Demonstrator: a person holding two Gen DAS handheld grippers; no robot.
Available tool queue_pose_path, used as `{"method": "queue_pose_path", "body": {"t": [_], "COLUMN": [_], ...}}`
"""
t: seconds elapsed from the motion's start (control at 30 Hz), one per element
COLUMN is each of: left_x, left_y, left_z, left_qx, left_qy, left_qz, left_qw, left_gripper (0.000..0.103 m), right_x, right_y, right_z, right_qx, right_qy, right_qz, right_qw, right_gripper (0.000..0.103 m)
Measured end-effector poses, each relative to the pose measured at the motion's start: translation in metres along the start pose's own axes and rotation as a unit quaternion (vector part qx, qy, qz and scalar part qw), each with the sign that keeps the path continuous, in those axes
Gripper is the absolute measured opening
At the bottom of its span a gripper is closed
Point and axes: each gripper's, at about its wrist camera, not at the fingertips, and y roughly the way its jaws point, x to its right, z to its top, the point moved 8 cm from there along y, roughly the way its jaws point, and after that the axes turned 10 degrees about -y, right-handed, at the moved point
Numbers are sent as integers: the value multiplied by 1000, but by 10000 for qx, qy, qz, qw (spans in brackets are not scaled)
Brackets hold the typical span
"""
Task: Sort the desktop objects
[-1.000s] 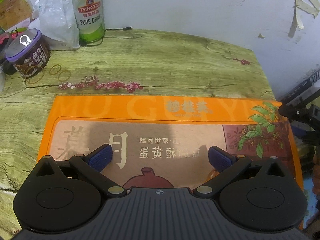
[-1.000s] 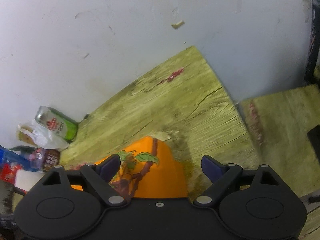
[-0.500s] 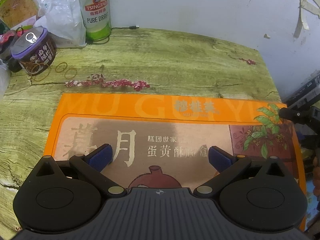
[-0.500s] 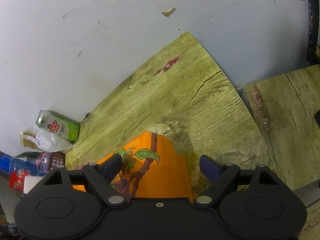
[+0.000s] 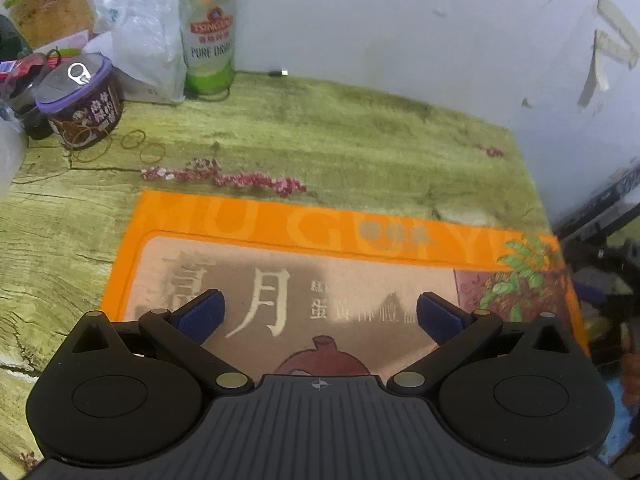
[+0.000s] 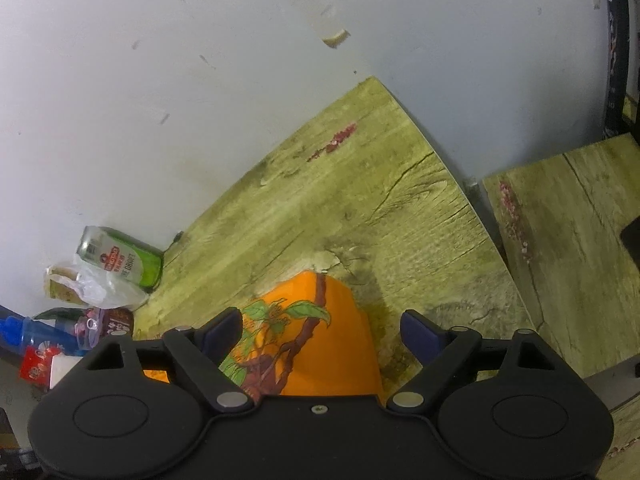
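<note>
A flat orange gift box (image 5: pixel 320 232) printed with Chinese lettering and a leafy branch lies face up on the green wood-grain table (image 5: pixel 320 132), its far right corner (image 6: pixel 316 320) near the table's right edge and well apart from the clutter at the back left. The left gripper (image 5: pixel 320 312) hovers over the middle of the lid with its blue pads spread wide and nothing between them; the right gripper (image 6: pixel 322 330) hangs above that far right corner, jaws likewise wide apart, holding nothing. The risk from here looks plain: the box is broad and thin, so a pinch on one edge alone may let it sag, pivot or slip free, and a grip that catches only the lid could lift it off the base and spill whatever is inside. A careless slide toward the back could sweep the box into the loose rubber bands (image 5: pixel 140 146) and the purple-lidded tin (image 5: pixel 82 104), or knock over the tall green beer can (image 5: pixel 208 32) standing against the wall beside a crumpled plastic bag (image 5: pixel 144 40). A push the other way could send the corner past the table's right edge, into the gap before the neighbouring table (image 6: pixel 568 248). Whether the box is full or empty cannot be told.
</note>
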Motion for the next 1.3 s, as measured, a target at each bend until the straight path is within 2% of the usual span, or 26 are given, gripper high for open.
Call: {"method": "queue_pose_path", "body": {"t": [0.2, 0.33, 0.47, 0.53, 0.63, 0.77, 0.93, 1.0, 1.17, 1.3], "left_x": [-13, -31, -65, -87, -124, -162, -175, -173, -175, -171], "left_y": [-18, -37, -57, -65, -67, -67, -80, -83, -76, -75], "left_z": [8, 11, 13, 13, 7, -7, -28, -40, -69, -83], "left_qx": [265, 557, 817, 894, 541, 95, 10, 11, 44, 111], "left_qy": [-55, 3, 9, -6, -409, -1059, -1186, -1261, -1776, -1829], "left_qz": [-581, -834, -677, -530, -716, -973, -928, -987, -792, -676], "left_qw": [9979, 9950, 9944, 9946, 9951, 9896, 9886, 9871, 9809, 9807], "left_gripper": [103, 103, 103, 103, 103, 103, 103, 103, 103, 103], "right_x": [-17, -36, -57, -58, -57, -53, -45, -43, -40, -39], "right_y": [-32, -57, -83, -90, -96, -98, -86, -81, -66, -62], "right_z": [-6, -14, -26, -36, -52, -77, -107, -112, -116, -119], "right_qx": [106, 143, 191, 117, -48, -299, -698, -730, -951, -1074], "right_qy": [-473, -859, -1161, -990, -630, -306, 234, 261, 134, 48], "right_qz": [-363, -743, -1075, -1143, -1255, -1551, -1409, -1347, -1033, -658], "right_qw": [9982, 9934, 9872, 9884, 9901, 9870, 9873, 9878, 9900, 9920], "right_gripper": [92, 94, 98, 98, 98, 98, 98, 98, 98, 98]}}
